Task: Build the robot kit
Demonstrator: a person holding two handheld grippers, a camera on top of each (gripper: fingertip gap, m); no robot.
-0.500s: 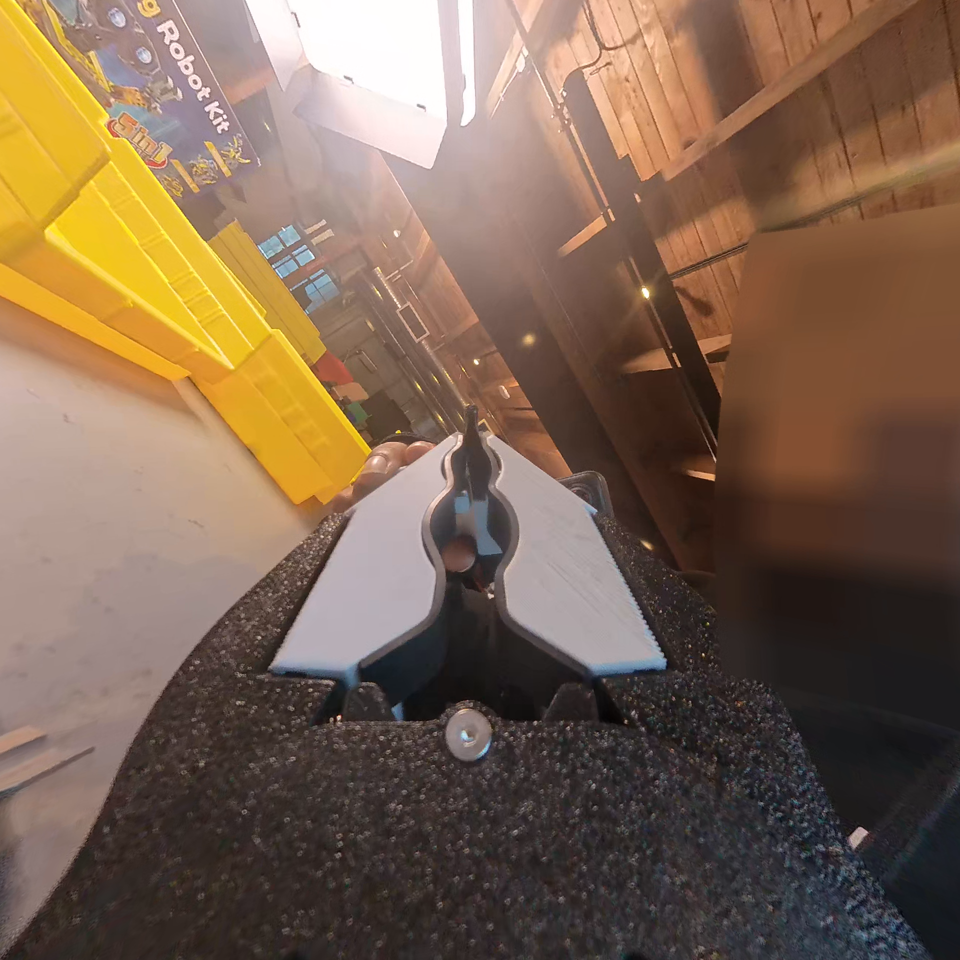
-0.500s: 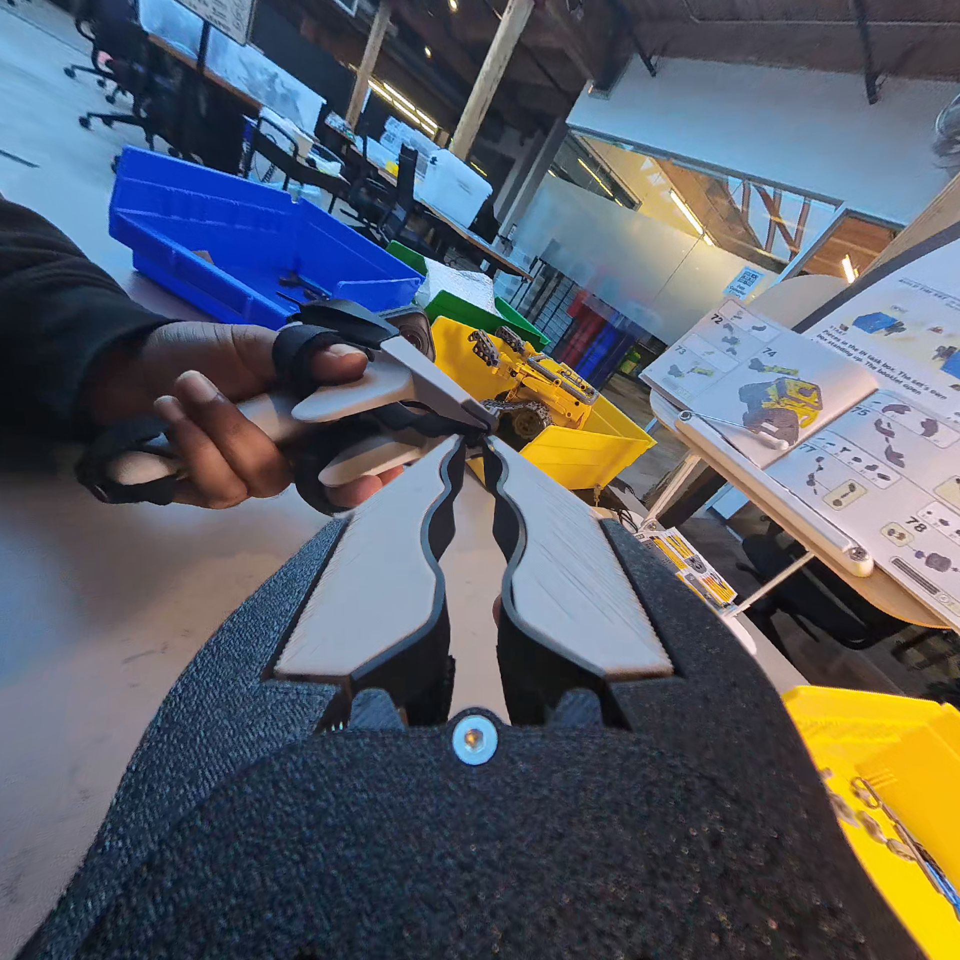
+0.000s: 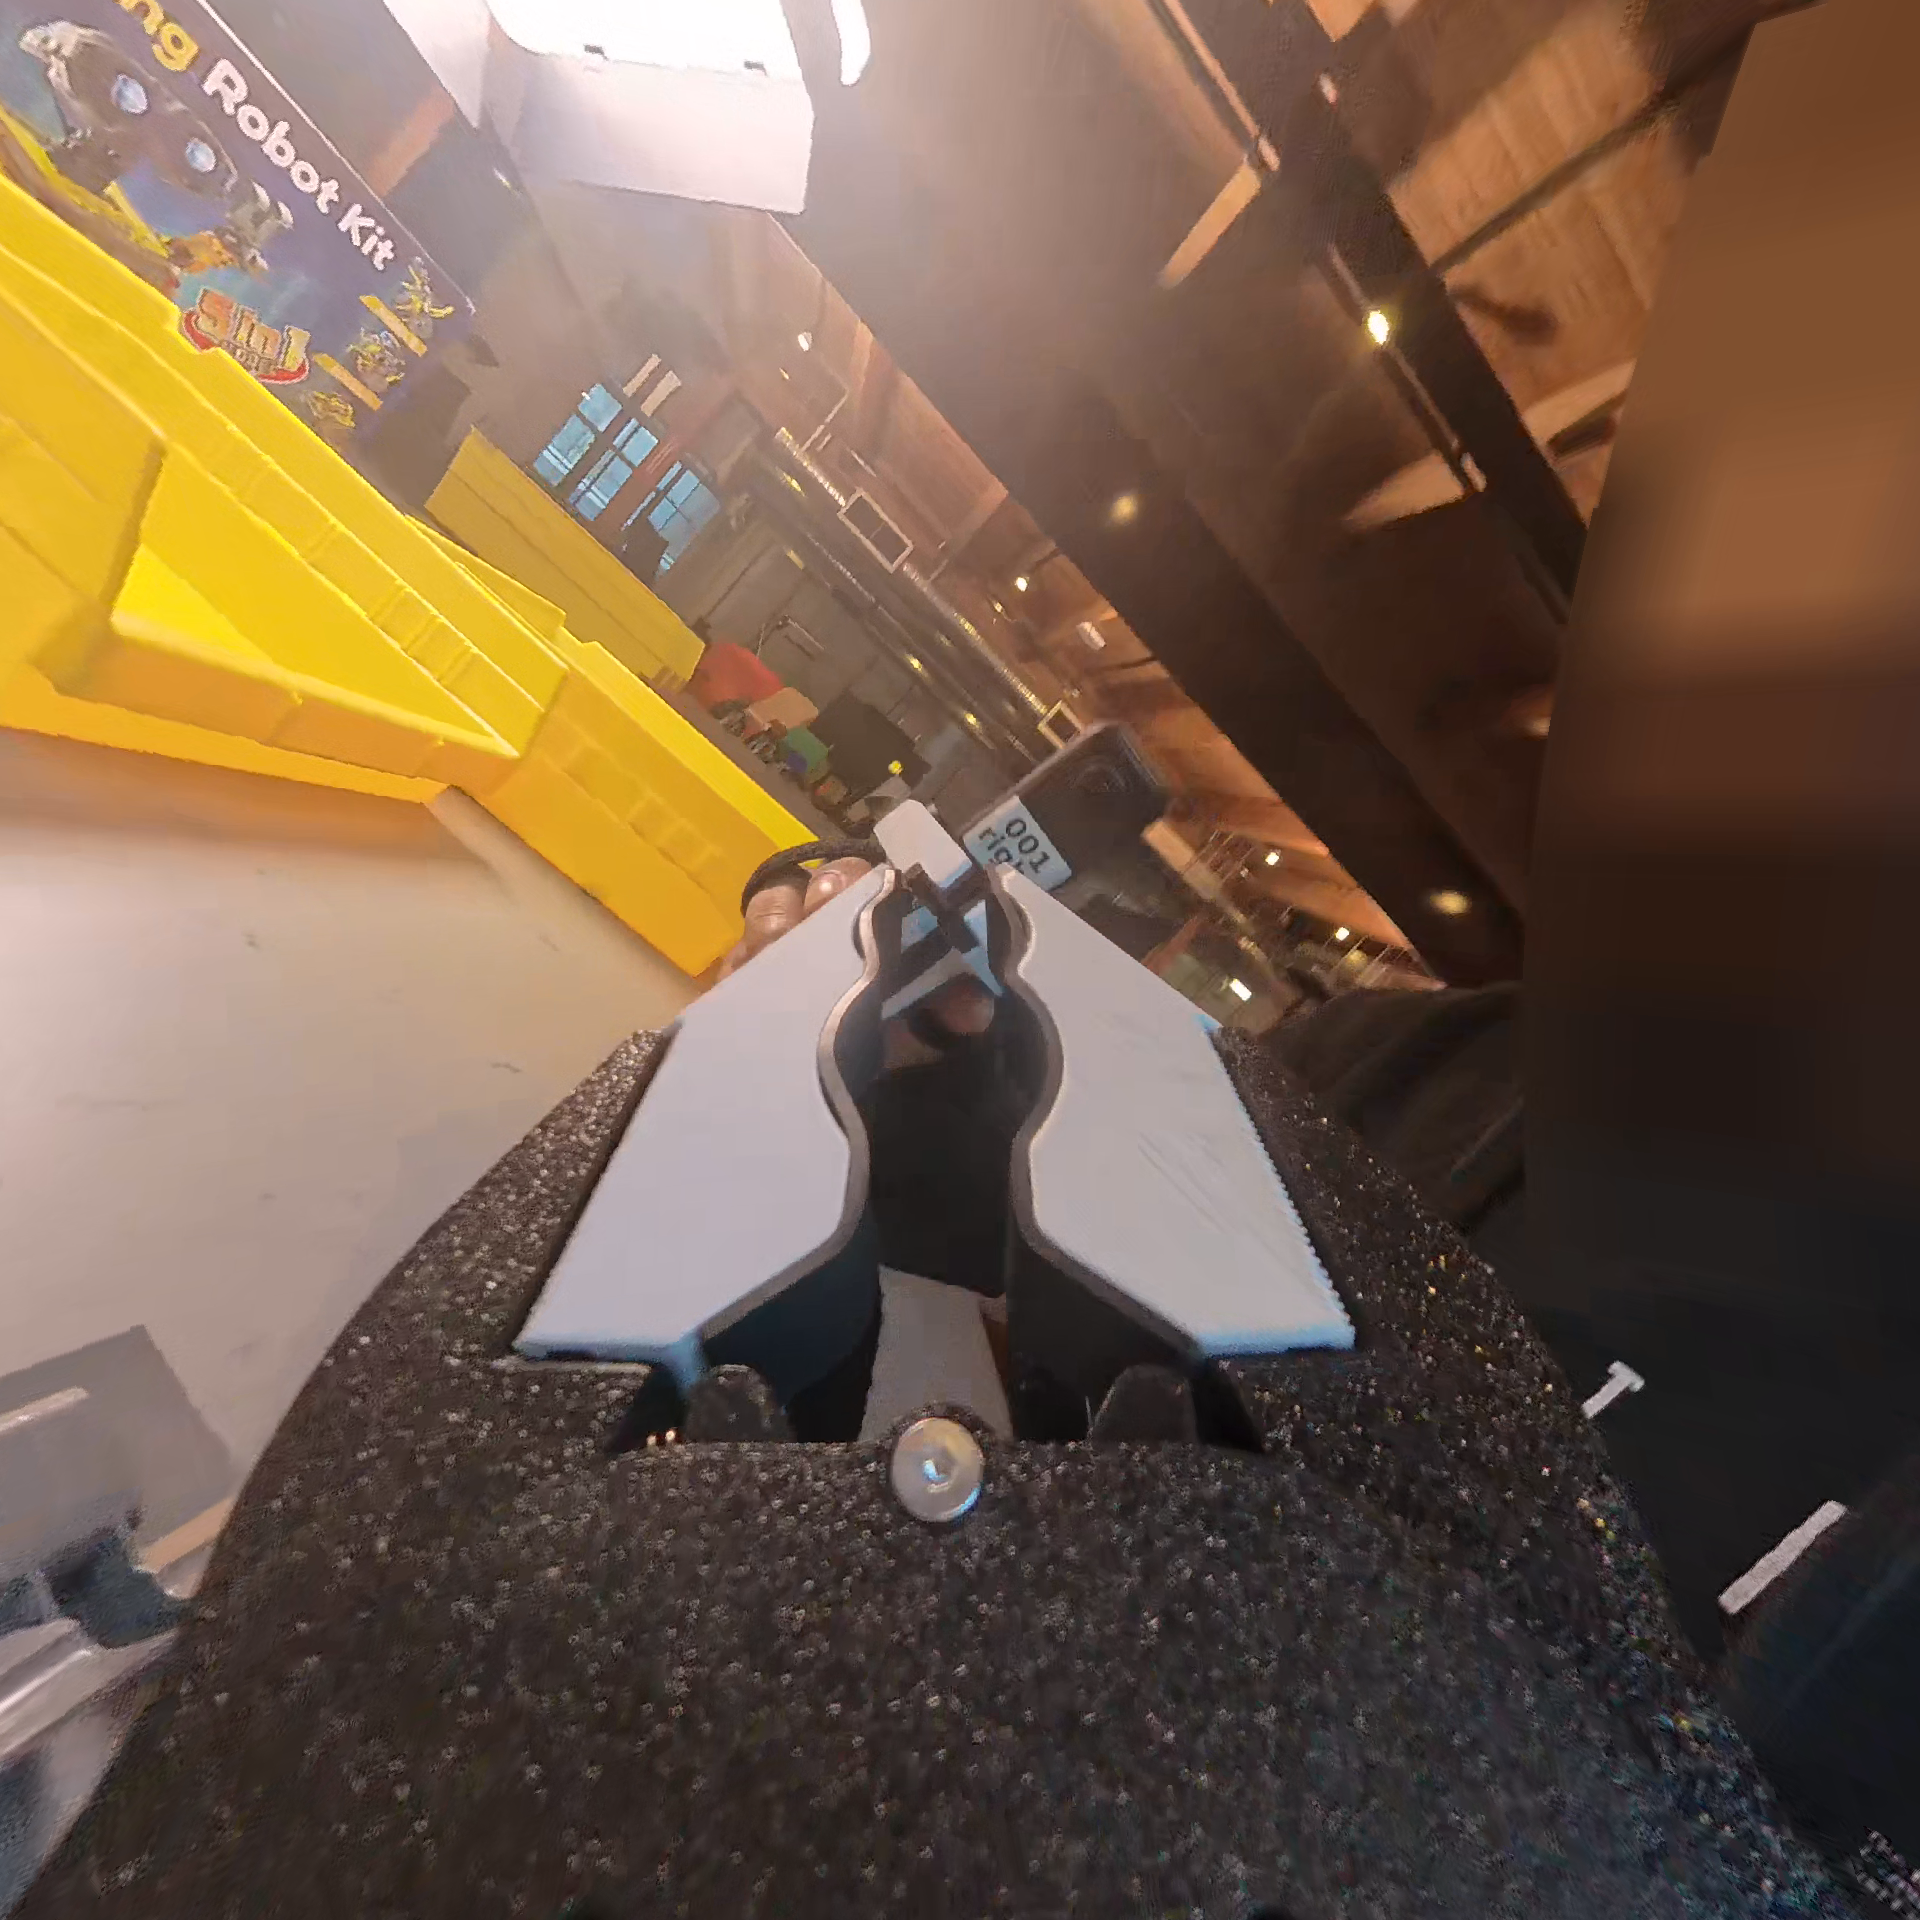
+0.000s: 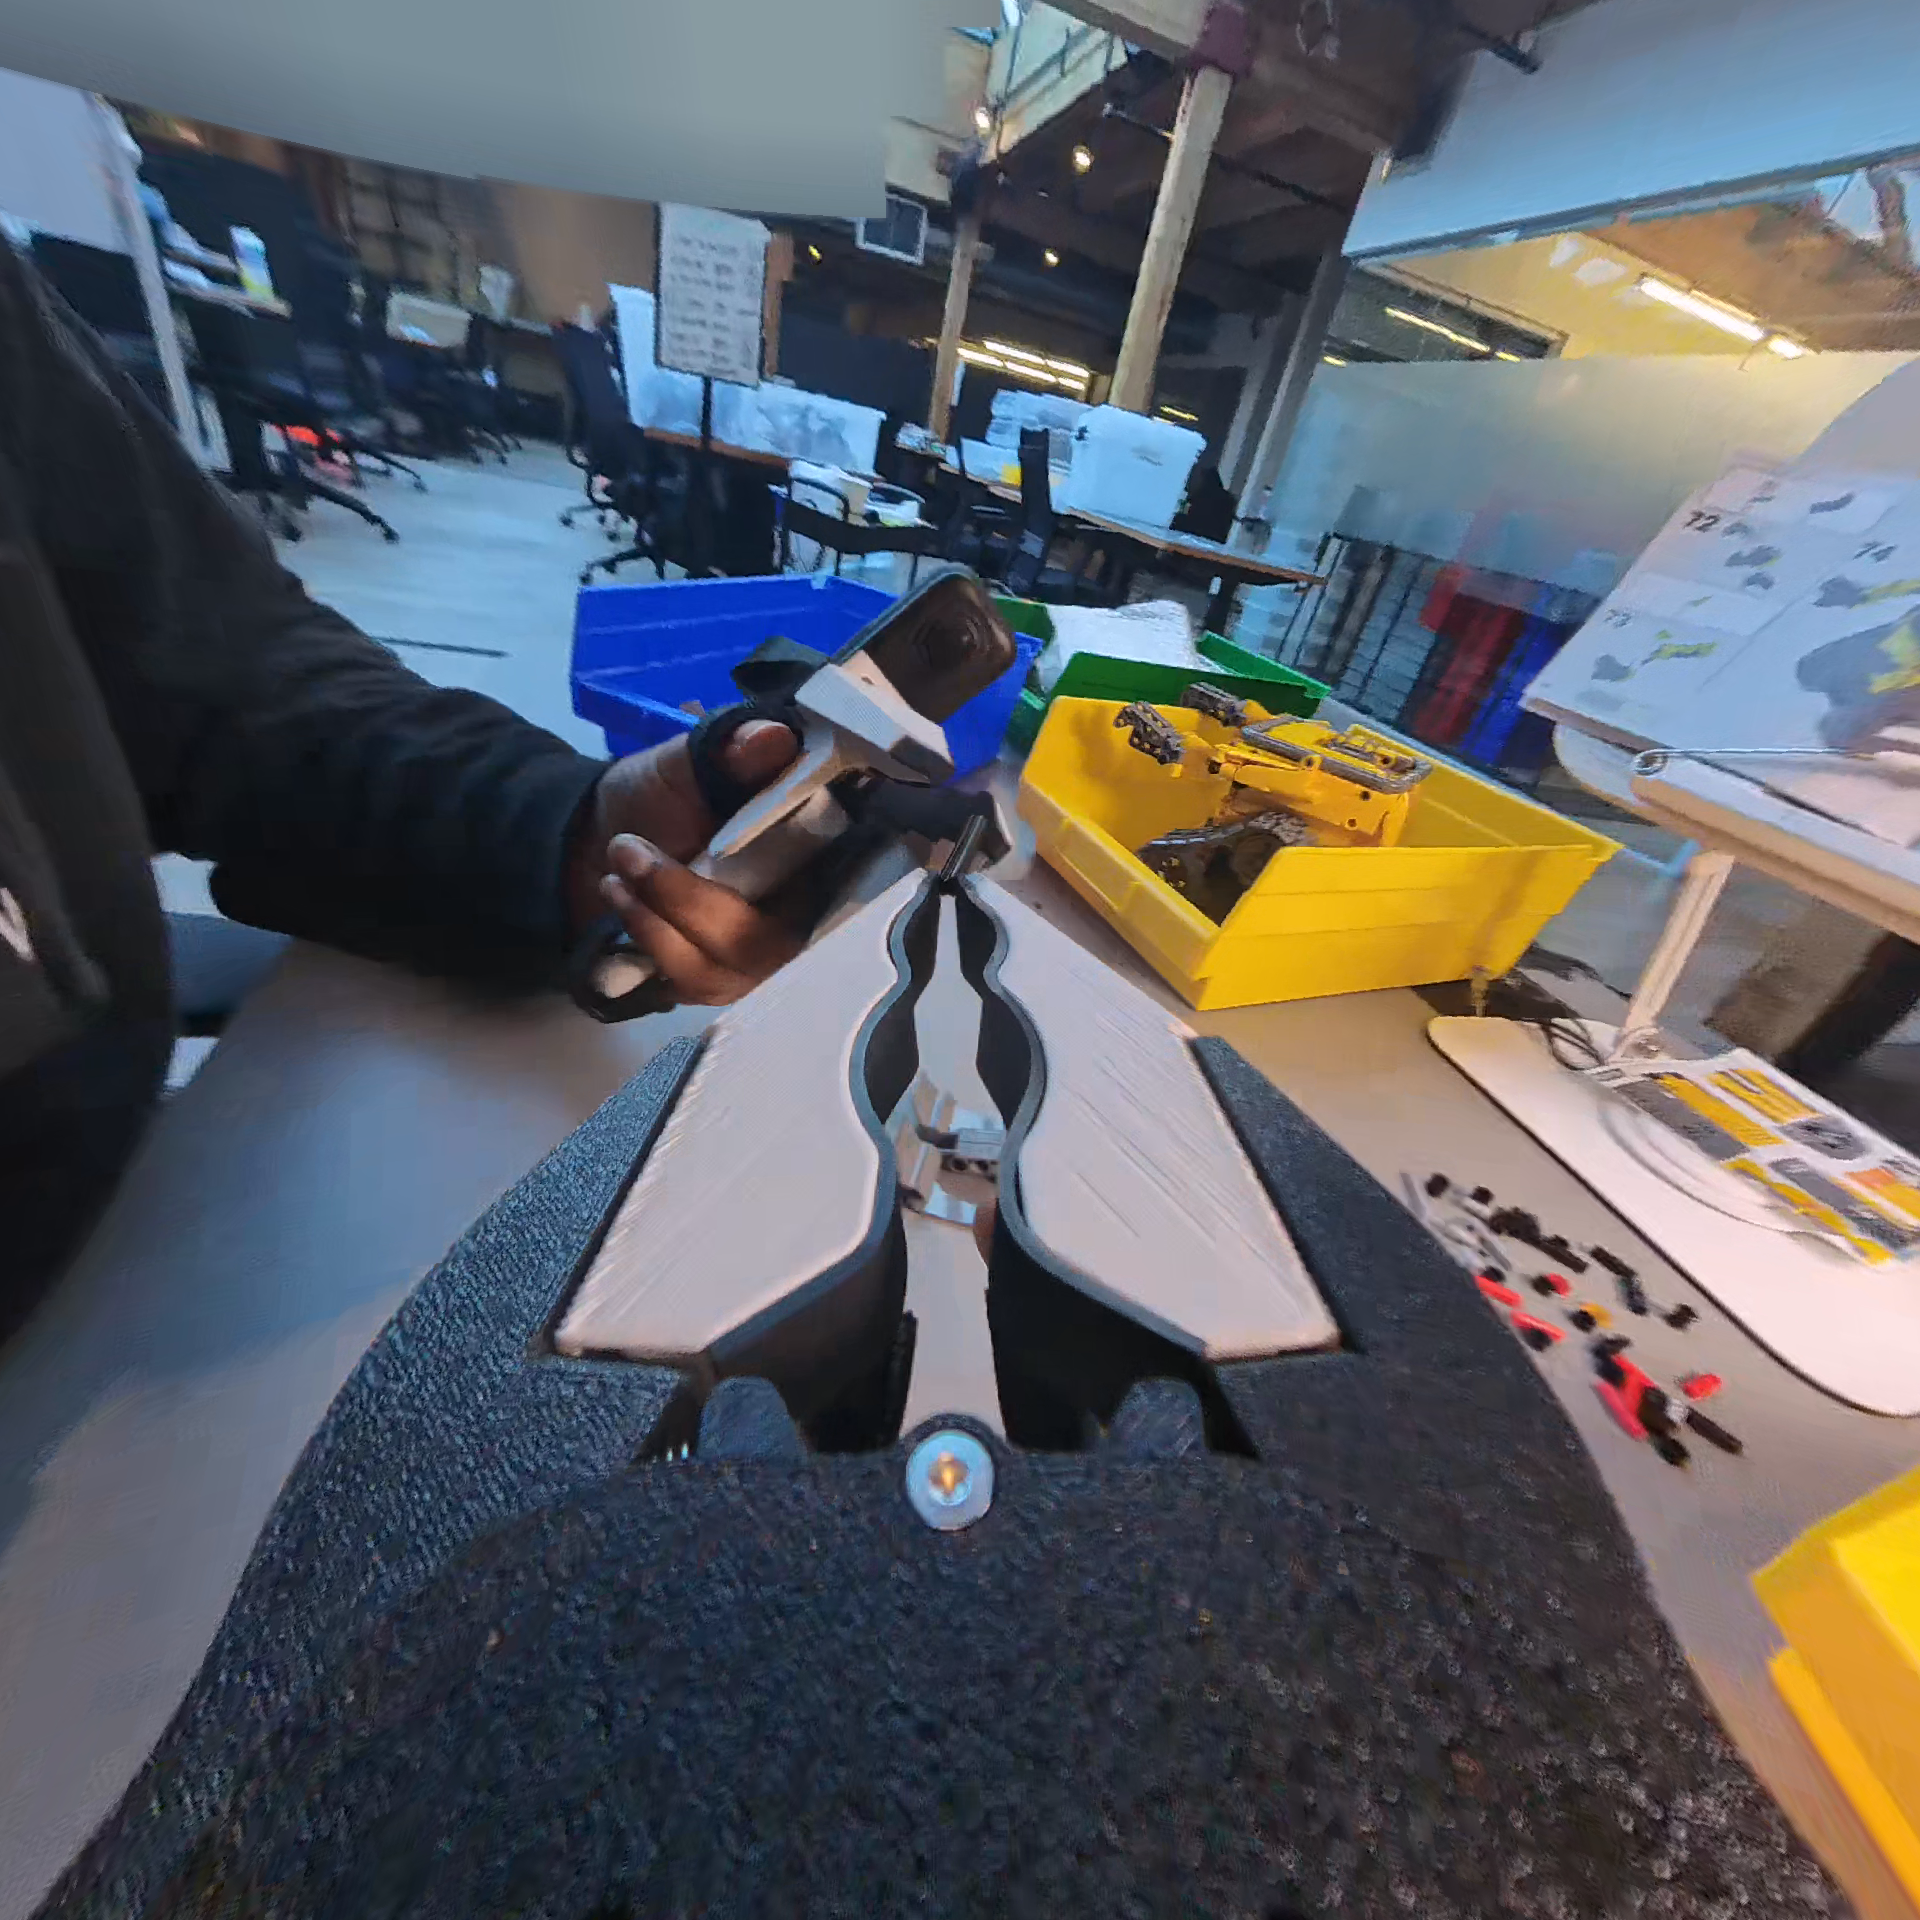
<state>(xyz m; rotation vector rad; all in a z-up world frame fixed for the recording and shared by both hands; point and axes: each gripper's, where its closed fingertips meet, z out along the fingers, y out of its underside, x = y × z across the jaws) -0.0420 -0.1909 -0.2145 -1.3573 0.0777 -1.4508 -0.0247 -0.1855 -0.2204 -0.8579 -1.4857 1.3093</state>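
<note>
- The table (image 4: 1299, 1081) carries three bins in the right wrist view: one blue bin (image 4: 665, 665), one green bin (image 4: 1122, 675) behind, and one yellow bin (image 4: 1299, 914) nearest the tongs. A corner of another yellow bin (image 4: 1849, 1621) shows at the lower right.
- In the yellow bin lies one yellow toy digger (image 4: 1278, 769) with dark tracks.
- An open booklet (image 4: 1766, 623) rests tilted on a white stand at the right.
- The right tongs (image 4: 948, 883) are closed down to a sliver at the tips, pinching a small black pin (image 4: 966, 844). The pin's long axis runs up and a little right, away from the camera.
- The left tongs (image 4: 997, 831) are held by a hand (image 4: 686, 883) just beyond, tips meeting the pin; in their own view the left tongs (image 3: 940, 883) are nearly closed on the same dark pin (image 3: 935, 896).
- Loose black and red small parts (image 4: 1590, 1320) lie scattered on the table at the right; too blurred to count.
</note>
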